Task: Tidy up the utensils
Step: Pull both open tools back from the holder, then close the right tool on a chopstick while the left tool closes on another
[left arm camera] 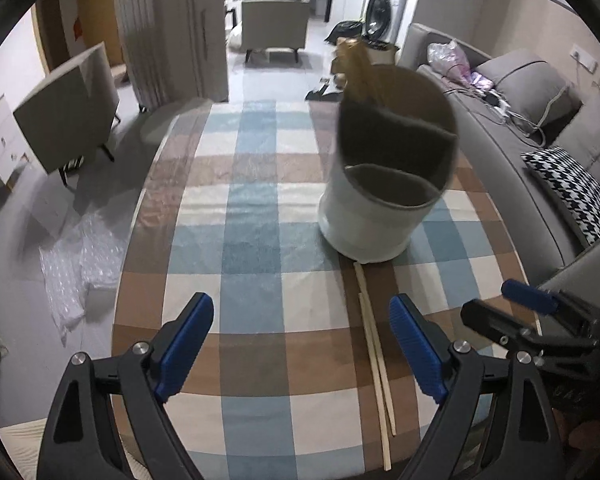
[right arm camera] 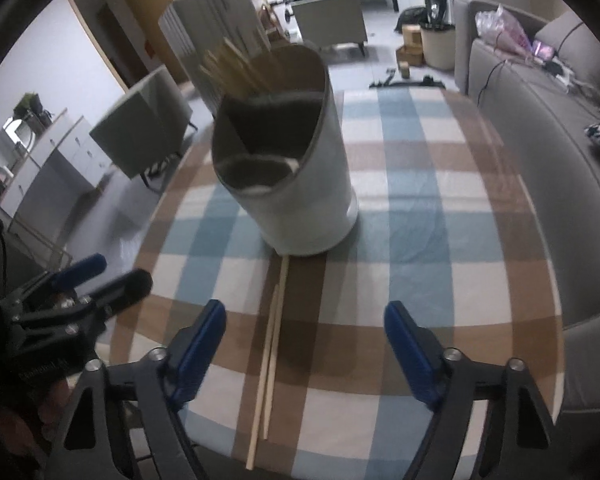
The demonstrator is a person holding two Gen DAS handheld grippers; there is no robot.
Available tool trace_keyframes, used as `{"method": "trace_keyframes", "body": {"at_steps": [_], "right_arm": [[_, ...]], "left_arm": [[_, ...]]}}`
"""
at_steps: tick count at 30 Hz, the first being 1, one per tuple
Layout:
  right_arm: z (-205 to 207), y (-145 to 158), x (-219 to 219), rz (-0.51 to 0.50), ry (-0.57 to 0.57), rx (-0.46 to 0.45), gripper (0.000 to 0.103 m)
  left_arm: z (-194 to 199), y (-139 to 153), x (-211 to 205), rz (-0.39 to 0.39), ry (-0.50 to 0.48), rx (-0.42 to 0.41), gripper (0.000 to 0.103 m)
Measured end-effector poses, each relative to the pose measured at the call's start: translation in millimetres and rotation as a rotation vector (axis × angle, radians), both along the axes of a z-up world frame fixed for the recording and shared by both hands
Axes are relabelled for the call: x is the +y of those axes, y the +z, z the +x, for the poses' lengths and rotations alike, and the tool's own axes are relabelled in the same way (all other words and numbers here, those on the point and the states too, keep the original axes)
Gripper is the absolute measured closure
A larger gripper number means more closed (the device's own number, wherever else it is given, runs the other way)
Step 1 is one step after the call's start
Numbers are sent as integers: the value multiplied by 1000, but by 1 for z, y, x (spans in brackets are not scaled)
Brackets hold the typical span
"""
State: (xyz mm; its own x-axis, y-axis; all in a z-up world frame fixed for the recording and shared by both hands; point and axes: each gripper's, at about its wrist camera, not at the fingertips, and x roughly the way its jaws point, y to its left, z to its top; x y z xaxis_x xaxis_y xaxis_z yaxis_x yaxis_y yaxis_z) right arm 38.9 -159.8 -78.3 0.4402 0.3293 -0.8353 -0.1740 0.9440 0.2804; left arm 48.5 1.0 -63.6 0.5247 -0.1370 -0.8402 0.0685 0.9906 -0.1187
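**Left wrist view: two chopsticks wait near the holder**

Two chopsticks (left arm camera: 374,364) lie side by side on the table (left arm camera: 260,220). Their far tips almost touch the bottom of the holder (left arm camera: 384,188). The holder is a white pot with parts inside. It stands just past the sticks, a bit to the right in this view. More sticks (left arm camera: 356,68) poke up from its far part.

The left gripper (left arm camera: 302,348) is wide open and holds nothing. The chopsticks lie close to its right finger. The right gripper (right arm camera: 305,350) is wide open too and holds nothing. The chopsticks (right arm camera: 270,360) lie close to its left finger.

I think the next job is to pick up the chopsticks and drop them in the holder. The sticks are thin and lie flat, so the fingers could slip off them or grab only one. A bump could tip the holder, since it is tall. The two grippers are near each other and could knock together.

The pictures are blurry, so I cannot tell what is in the near parts of the holder. The near ends of the chopsticks are hard to see at the table's edge.
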Motion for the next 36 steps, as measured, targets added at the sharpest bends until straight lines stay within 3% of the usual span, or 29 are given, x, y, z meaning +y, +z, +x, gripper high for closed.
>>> {"method": "trace_keyframes", "body": {"at_steps": [9, 14, 17, 23, 26, 36], "right_arm": [[29, -38, 28, -47, 50, 96, 51], [40, -67, 56, -113, 109, 149, 72], [42, -75, 68, -170, 149, 164, 74], [41, -82, 74, -234, 156, 171, 81], [40, -82, 79, -261, 160, 167, 90], [45, -85, 94, -298, 180, 152, 89]], "left_arm": [[19, -11, 27, -49, 84, 82, 17], [26, -19, 46, -78, 138, 129, 17], [27, -23, 59, -113, 176, 156, 17], [29, -20, 73, -106, 222, 151, 17], [30, -23, 78, -125, 225, 162, 17], [31, -24, 87, -139, 232, 176, 17]]}}
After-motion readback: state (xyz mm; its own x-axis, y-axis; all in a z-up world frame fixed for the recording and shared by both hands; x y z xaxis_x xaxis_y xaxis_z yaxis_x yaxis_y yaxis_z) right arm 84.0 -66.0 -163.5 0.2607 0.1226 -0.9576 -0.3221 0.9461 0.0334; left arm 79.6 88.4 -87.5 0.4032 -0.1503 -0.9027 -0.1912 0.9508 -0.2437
